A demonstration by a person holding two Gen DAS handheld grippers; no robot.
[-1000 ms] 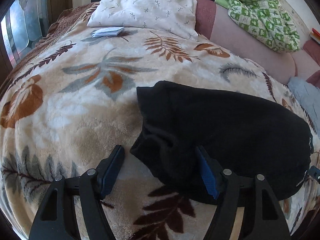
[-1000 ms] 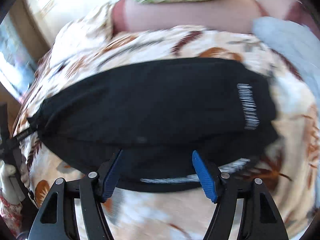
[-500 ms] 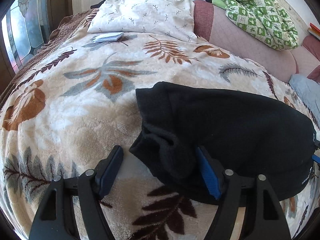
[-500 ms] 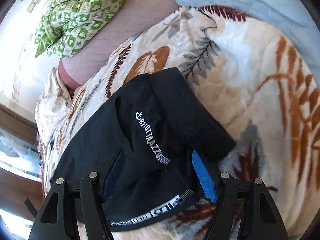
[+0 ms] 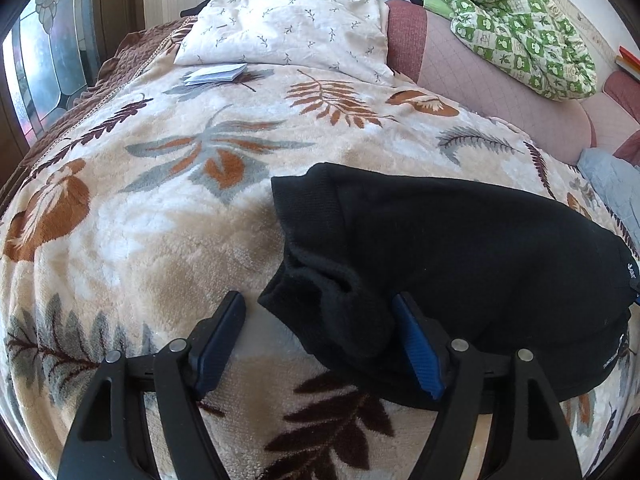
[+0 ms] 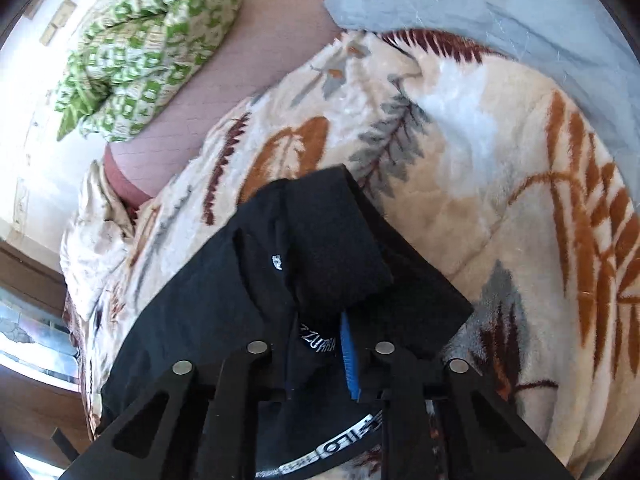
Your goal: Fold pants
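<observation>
Black pants (image 5: 460, 248) lie folded lengthwise on a leaf-patterned blanket (image 5: 168, 208). My left gripper (image 5: 320, 340) is open, its fingers straddling the bunched cuff end of the pants (image 5: 340, 312). In the right wrist view the pants (image 6: 256, 280) show their waistband end with white lettering. My right gripper (image 6: 320, 356) is shut on the pants fabric near the waistband, with the cloth bunched between its blue pads (image 6: 349, 356).
A cream pillow (image 5: 288, 28) and a small booklet (image 5: 218, 74) lie at the bed's head. A green patterned quilt (image 5: 516, 24) rests on a pink bolster (image 5: 500, 96). A grey-blue cloth (image 6: 480, 12) lies at the bed's side. A window (image 5: 44, 56) is at left.
My right gripper swung to the waistband end and closed on the pants. My left gripper stayed open around the cuff end, hardly moving.
</observation>
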